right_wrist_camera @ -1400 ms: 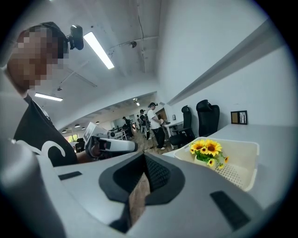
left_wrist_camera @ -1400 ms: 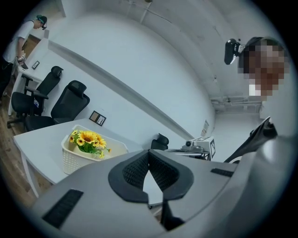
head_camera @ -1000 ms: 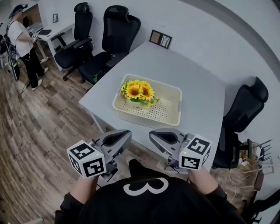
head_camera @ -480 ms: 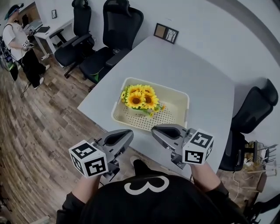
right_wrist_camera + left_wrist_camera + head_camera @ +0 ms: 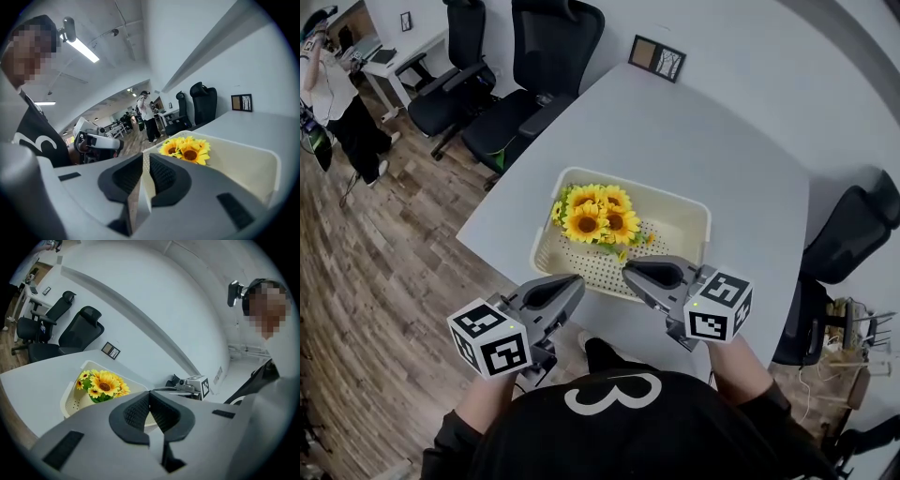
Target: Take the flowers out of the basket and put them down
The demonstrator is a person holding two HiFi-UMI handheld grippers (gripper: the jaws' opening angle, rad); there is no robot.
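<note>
Head view: the flowers (image 5: 595, 217) sit in the basket's (image 5: 698, 208) left half on the tabletop (image 5: 703, 131), just ahead of me, midway between my closed, empty left tongs (image 5: 573, 284) and my right tongs (image 5: 629, 272), which are empty and just opening.

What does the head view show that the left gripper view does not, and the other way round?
Only the head view: the marker cube on the left gripper. Only the left gripper view: that gripper's jaws pressed shut, nothing between them, and the camera on the person's head. Both: the sunflowers in the cream basket on the grey table, and the framed picture.
</note>
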